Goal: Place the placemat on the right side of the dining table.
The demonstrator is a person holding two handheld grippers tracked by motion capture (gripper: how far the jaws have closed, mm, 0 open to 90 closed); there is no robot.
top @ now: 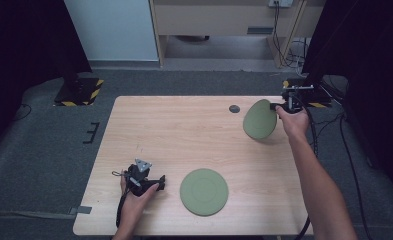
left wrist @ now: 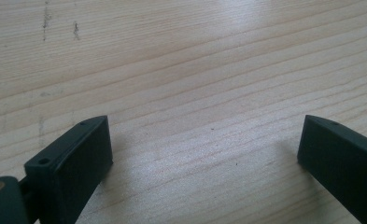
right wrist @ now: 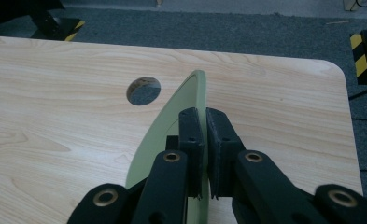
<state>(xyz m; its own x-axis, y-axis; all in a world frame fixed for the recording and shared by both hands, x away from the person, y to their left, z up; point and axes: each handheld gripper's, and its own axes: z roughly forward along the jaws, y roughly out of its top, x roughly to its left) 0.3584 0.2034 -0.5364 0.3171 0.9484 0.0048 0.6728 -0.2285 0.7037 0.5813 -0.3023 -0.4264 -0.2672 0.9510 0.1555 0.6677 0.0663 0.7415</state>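
Two green plates show in the high view: one plate (top: 204,191) lies flat near the front edge of the table (top: 184,130), and our right gripper (top: 279,106) holds the tilted plate (top: 259,120) by its rim, lifted at the far right beside a small hole (top: 234,108). Our left gripper (top: 154,184) rests low at the front left, just beside the flat plate but apart from it.

From the left gripper view, our jaws stand wide apart over bare wood, grasping nothing.

From the right gripper view, our jaws are clenched on the rim of the tilted plate (right wrist: 172,126), seen edge-on, with the hole (right wrist: 144,90) just past it.
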